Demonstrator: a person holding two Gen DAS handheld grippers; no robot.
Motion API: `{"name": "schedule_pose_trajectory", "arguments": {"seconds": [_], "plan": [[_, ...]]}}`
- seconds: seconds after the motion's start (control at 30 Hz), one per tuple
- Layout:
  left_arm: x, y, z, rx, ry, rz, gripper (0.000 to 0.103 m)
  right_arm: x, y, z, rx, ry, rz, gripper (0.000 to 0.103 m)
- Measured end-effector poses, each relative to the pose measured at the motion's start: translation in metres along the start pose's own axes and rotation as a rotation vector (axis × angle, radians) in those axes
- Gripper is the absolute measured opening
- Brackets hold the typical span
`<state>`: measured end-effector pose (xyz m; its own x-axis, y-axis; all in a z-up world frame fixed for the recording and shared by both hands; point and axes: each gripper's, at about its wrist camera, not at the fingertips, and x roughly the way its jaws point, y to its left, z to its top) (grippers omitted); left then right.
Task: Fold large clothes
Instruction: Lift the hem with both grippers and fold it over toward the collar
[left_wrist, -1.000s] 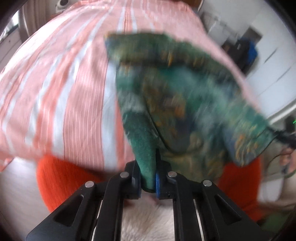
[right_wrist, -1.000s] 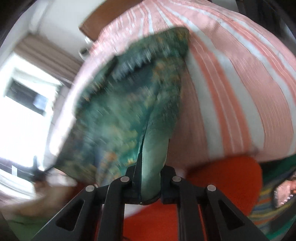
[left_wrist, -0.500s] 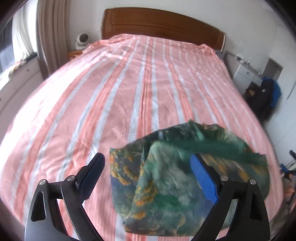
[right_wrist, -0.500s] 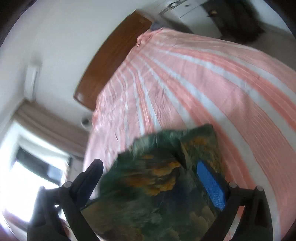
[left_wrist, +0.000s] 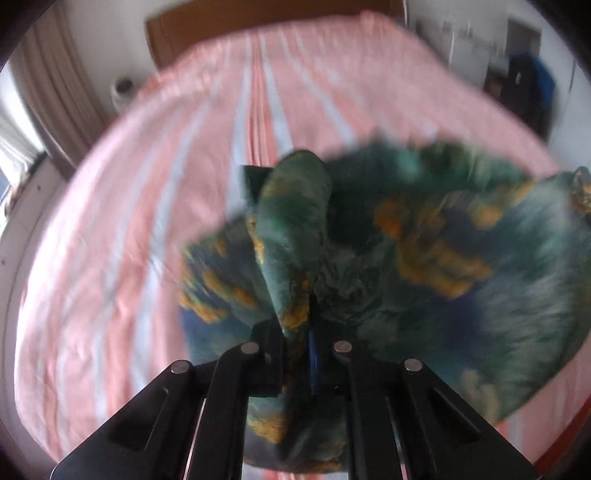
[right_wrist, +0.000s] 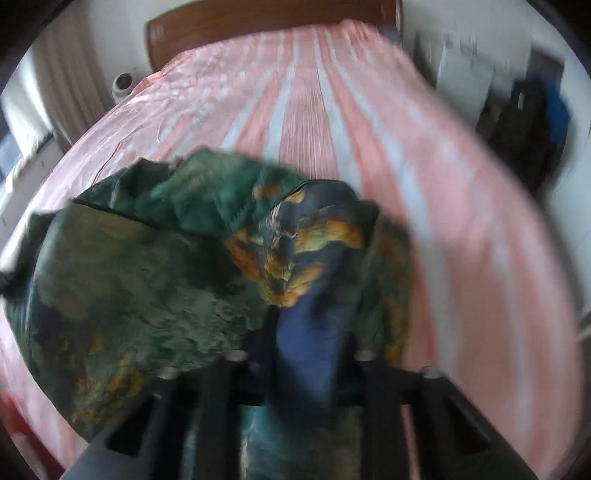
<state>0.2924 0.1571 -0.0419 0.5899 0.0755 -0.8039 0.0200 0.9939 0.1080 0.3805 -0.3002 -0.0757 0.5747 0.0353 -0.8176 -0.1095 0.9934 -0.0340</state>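
Left gripper (left_wrist: 295, 343): the two fingers are drawn together and clamped on a bunched fold of the green patterned garment (left_wrist: 424, 258). The fold rises upright out of the jaws, and the rest of the cloth fans out to the right of it.

Right gripper (right_wrist: 306, 354): its fingers are likewise closed on the same garment (right_wrist: 147, 288), pinching a dark blue and orange section of the cloth. From this grip the fabric spreads to the left. This view is blurred, so finer detail of the fingertips cannot be read.

Garment position: it hangs between the two grippers over the foot end of the bed (left_wrist: 110, 240), near the bottom edge of the mattress. Whether its lower parts touch the bedcover cannot be told.

Bed: it carries a pink cover with pale stripes (right_wrist: 369, 129) running lengthwise toward a brown wooden headboard (right_wrist: 258, 18) at the far edge.

Surroundings: curtains (left_wrist: 55, 81) hang beyond the left edge of the bed. White furniture (right_wrist: 465, 77) and a dark bag (right_wrist: 524, 107) stand past the right edge.
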Motion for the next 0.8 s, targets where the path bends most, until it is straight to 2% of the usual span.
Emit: {"name": "schedule_pose_trajectory", "arguments": {"seconds": [0.1, 0.17, 0.23, 0.3, 0.37, 0.4, 0.47, 0.5, 0.53, 0.57, 0.63, 0.8], "plan": [[-0.042, 0.019, 0.028, -0.088, -0.161, -0.001, 0.008, -0.051, 0.010, 0.030, -0.078, -0.184, -0.048, 0.016], [-0.047, 0.020, 0.048, -0.100, -0.247, 0.054, 0.008, -0.069, 0.014, 0.054, -0.087, -0.278, -0.047, 0.016], [-0.030, 0.016, 0.064, -0.091, -0.301, 0.132, 0.008, -0.069, 0.019, 0.081, -0.093, -0.358, -0.085, 0.016], [0.006, 0.014, 0.072, -0.080, -0.287, 0.197, 0.008, -0.048, 0.020, 0.105, -0.092, -0.407, -0.124, 0.016], [0.064, 0.016, 0.069, -0.062, -0.182, 0.227, 0.008, -0.010, 0.015, 0.121, -0.073, -0.397, -0.151, 0.016], [0.085, 0.016, 0.064, -0.057, -0.132, 0.225, 0.009, 0.024, 0.010, 0.127, -0.049, -0.348, -0.156, 0.016], [0.129, 0.020, 0.038, -0.057, -0.035, 0.203, 0.010, 0.079, 0.004, 0.118, -0.028, -0.215, -0.146, 0.016], [0.135, 0.020, 0.027, -0.063, -0.050, 0.180, 0.010, 0.119, 0.002, 0.104, -0.026, -0.109, -0.128, 0.018], [0.134, 0.019, 0.019, -0.066, -0.082, 0.175, 0.010, 0.149, 0.000, 0.088, -0.009, -0.042, -0.100, 0.018], [0.133, 0.018, 0.013, -0.068, -0.107, 0.180, 0.011, 0.157, -0.001, 0.078, 0.004, -0.047, -0.084, 0.018], [0.131, 0.022, 0.010, -0.085, -0.128, 0.165, 0.012, 0.155, -0.002, 0.069, 0.023, -0.130, -0.095, 0.019], [0.132, 0.024, 0.007, -0.099, -0.148, 0.151, 0.014, 0.154, -0.016, 0.066, 0.074, -0.127, -0.036, 0.022]]}}
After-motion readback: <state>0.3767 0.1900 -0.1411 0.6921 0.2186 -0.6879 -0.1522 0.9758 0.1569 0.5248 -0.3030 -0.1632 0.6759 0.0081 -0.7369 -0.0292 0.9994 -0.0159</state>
